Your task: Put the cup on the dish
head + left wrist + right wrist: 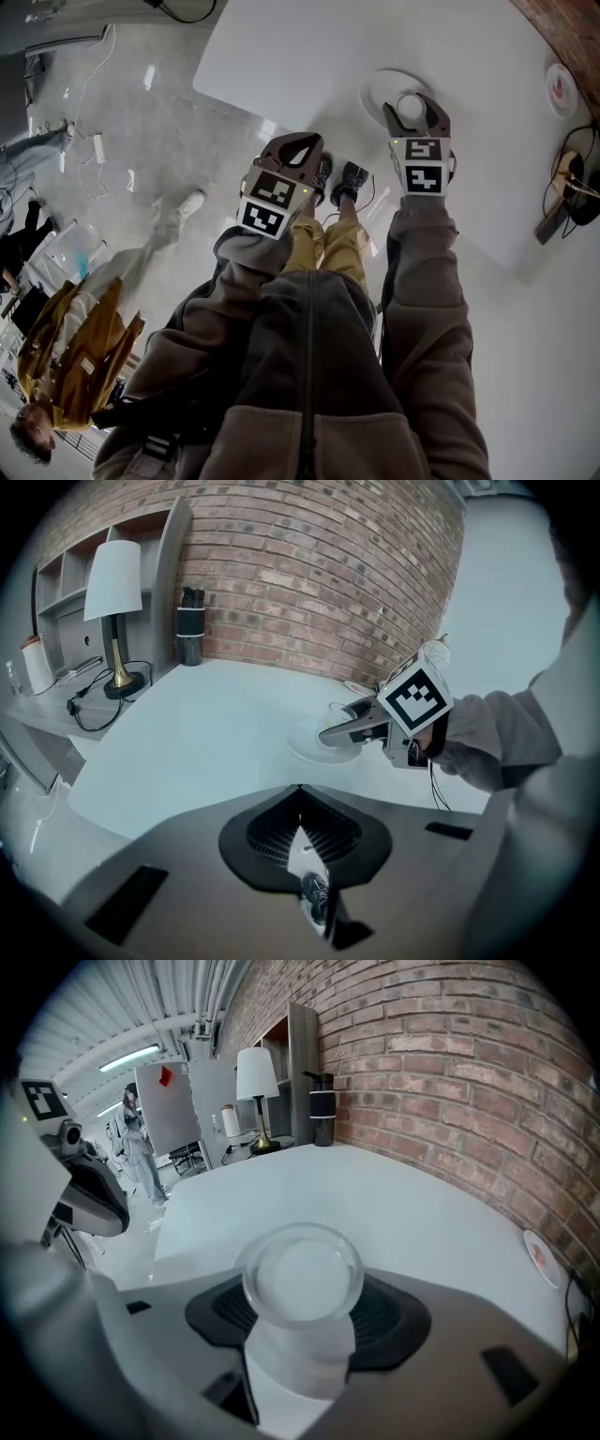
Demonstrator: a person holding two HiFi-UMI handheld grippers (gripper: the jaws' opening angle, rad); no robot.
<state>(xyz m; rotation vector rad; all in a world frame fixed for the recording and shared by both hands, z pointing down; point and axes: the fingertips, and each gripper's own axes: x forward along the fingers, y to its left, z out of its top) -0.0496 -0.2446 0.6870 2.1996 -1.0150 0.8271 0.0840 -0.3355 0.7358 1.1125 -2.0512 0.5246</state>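
A clear glass cup sits upright between the jaws of my right gripper, which is shut on its sides. In the head view the cup and the right gripper are over a white round dish near the front edge of the white table. Whether the cup touches the dish I cannot tell. From the left gripper view the right gripper reaches over the dish. My left gripper is shut and empty, held off the table's edge above the floor; its closed tips show only floor through them.
A lamp and a black cylinder stand at the table's far side by the brick wall. A small white disc with a red mark lies to the right. Cables run near a wooden item. A person stands on the floor at left.
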